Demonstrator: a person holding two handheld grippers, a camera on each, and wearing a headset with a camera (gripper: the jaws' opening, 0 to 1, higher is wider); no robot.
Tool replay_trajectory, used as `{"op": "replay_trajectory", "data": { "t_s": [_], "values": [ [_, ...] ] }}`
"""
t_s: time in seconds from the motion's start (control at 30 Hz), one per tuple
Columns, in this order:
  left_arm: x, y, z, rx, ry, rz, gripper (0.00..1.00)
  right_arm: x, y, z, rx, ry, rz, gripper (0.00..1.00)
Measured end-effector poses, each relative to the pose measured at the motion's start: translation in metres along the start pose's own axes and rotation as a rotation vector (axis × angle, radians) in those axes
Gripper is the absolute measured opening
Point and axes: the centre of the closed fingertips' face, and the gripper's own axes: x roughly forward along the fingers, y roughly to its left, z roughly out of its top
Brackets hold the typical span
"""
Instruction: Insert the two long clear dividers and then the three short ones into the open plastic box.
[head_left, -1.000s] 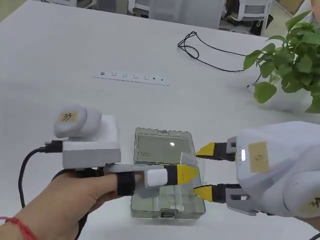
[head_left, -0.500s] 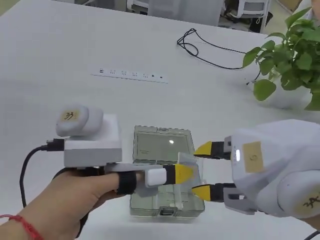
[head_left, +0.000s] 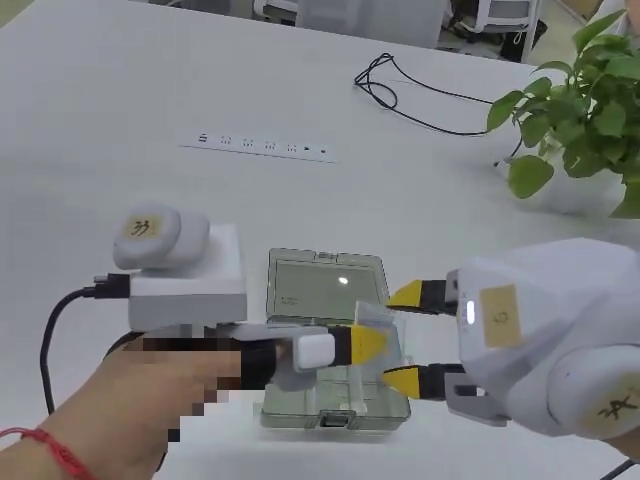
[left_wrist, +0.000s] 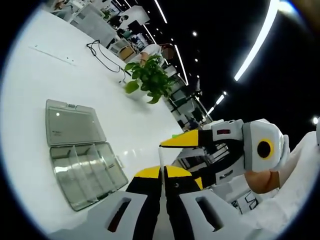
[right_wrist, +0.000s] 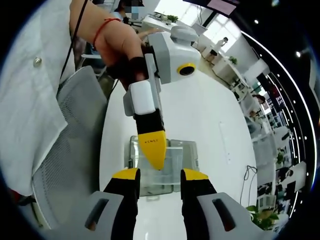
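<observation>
The clear plastic box lies open near the table's front edge, its lid flat behind it. In the left gripper view the box shows clear dividers standing in its base. My left gripper hovers over the box's right part, shut on a small clear divider that sticks up from its tip. Its jaws are pressed together. My right gripper is open, with one yellow jaw on each side of the left gripper's tip. From the right gripper, the left gripper points down over the box.
A white power strip lies farther back on the white table. Behind it on the right is a black cable. A potted plant stands at the right edge. A grey chair is beside the table.
The right gripper has crept slightly left toward the left gripper's tip. The left gripper and its divider have barely moved over the box.
</observation>
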Motion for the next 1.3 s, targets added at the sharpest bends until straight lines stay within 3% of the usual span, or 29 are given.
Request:
{"op": "replay_trajectory", "data": {
  "t_s": [0.27,0.33,0.4,0.5,0.6,0.8,0.9,1.0,1.17,1.3],
  "values": [
    [-0.001,0.0,0.002,0.009,-0.011,0.004,0.0,-0.003,-0.006,0.004,0.035,-0.025,-0.008,0.36],
    [-0.002,0.0,0.002,0.058,-0.002,0.007,0.0,-0.007,-0.01,0.003,0.05,-0.034,-0.007,0.37],
    [-0.003,-0.002,0.0,0.128,0.008,-0.004,0.0,-0.011,-0.012,0.006,0.103,-0.078,0.019,0.37],
    [-0.005,-0.01,-0.003,0.269,0.021,-0.035,0.0,-0.018,-0.013,0.01,0.166,-0.141,0.088,0.35],
    [-0.008,-0.016,-0.008,0.415,0.05,-0.076,0.0,-0.027,-0.009,0.011,0.212,-0.194,0.205,0.32],
    [-0.013,-0.032,-0.019,0.614,0.089,-0.163,0.0,-0.042,-0.005,0.024,0.285,-0.286,0.403,0.22],
    [-0.015,-0.037,-0.023,0.653,0.101,-0.184,0.0,-0.045,0.002,0.028,0.287,-0.293,0.492,0.15],
    [-0.016,-0.038,-0.026,0.693,0.112,-0.192,0.0,-0.046,0.009,0.031,0.275,-0.299,0.562,0.15],
    [-0.018,-0.043,-0.026,0.718,0.101,-0.217,0.0,-0.043,0.019,0.033,0.253,-0.278,0.622,0.12],
    [-0.02,-0.045,-0.026,0.728,0.094,-0.223,0.0,-0.04,0.024,0.034,0.238,-0.264,0.639,0.09]
  ]
}}
